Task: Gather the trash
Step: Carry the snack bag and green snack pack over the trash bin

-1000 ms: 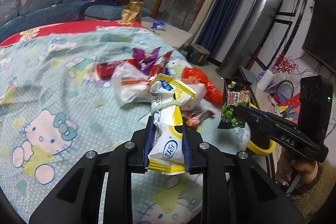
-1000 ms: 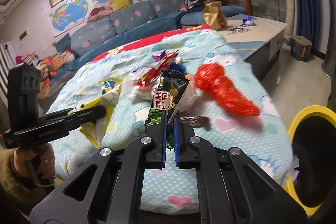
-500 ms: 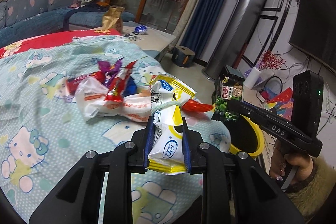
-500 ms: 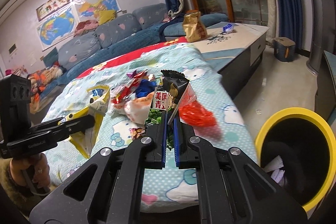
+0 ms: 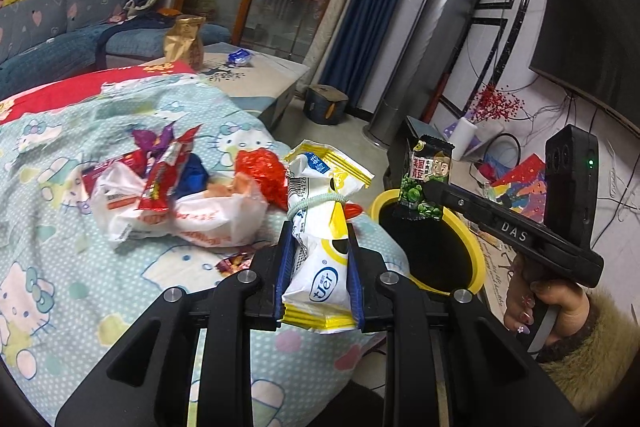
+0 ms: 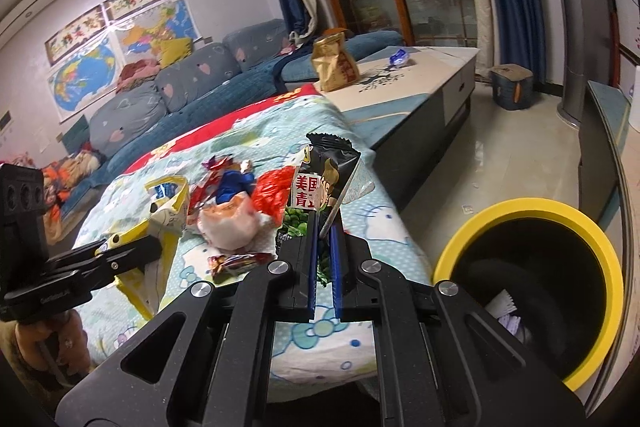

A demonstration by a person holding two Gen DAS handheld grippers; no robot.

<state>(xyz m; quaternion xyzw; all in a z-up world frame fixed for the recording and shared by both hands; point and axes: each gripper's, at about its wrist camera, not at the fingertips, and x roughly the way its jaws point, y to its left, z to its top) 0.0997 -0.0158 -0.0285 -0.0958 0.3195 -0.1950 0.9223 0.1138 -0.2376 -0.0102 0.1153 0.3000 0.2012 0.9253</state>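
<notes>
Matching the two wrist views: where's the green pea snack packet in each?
Left wrist: green pea snack packet right of centre, hanging from the right tongs over the bin.
Right wrist: packet centre, upright, clamped in those tongs.
Shared landmark: yellow-rimmed bin.

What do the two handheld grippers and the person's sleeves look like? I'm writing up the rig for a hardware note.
Both grippers are matte black with silver bolts and blue pads on their fingers. The right gripper carries white "DAS" lettering and an upright black camera block with a green light. The left gripper has small pale lettering on its body. The right hand has decorated nails and a furry tan sleeve.
</notes>
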